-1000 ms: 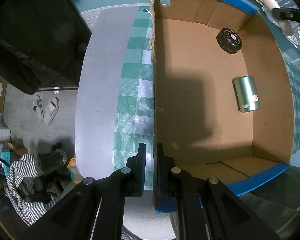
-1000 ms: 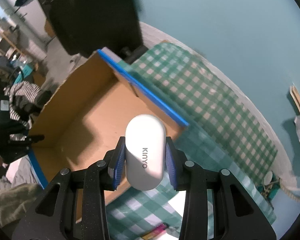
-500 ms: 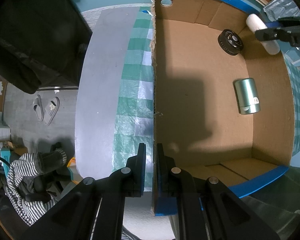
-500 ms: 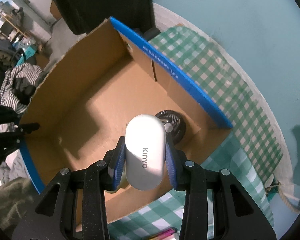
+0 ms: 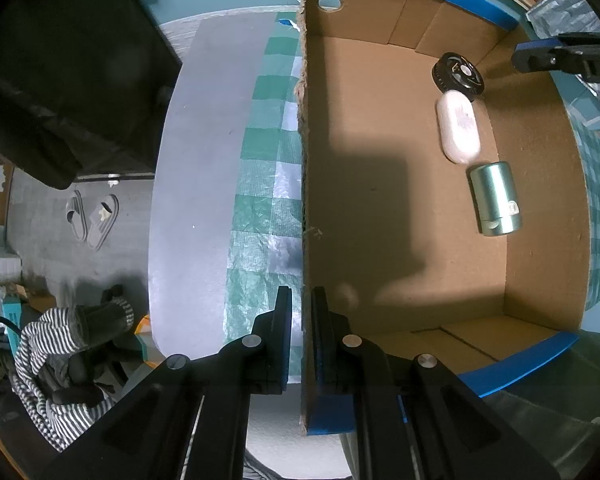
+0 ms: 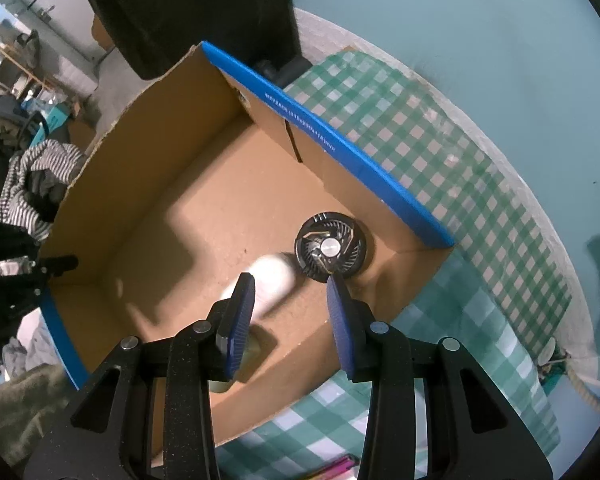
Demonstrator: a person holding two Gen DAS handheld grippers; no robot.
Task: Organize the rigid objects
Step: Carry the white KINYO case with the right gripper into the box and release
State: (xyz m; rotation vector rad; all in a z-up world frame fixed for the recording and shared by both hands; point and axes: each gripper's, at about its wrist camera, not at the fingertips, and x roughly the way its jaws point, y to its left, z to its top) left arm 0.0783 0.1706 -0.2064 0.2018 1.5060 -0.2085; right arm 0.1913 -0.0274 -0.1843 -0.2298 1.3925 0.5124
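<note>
Three rigid items, fan (image 5: 458, 76), white case (image 5: 459, 127) and cylinder (image 5: 495, 199), lie grouped inside the box (image 5: 540, 216), steadied by left tongs (image 5: 302, 312) pinching its wall, right tongs (image 6: 291, 294) spread empty above.

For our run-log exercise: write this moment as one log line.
left hand-held gripper: shut on cardboard box wall | right hand-held gripper: open | white case: in box

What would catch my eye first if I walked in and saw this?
Probably the open brown cardboard box with blue-taped rims sitting on a green checked tablecloth. Along one side of its floor lie a round black fan, a white oval plastic case and a pale green metal cylinder. The left tongs pinch the box's wall, while the right tongs hover open above the white case.
</note>
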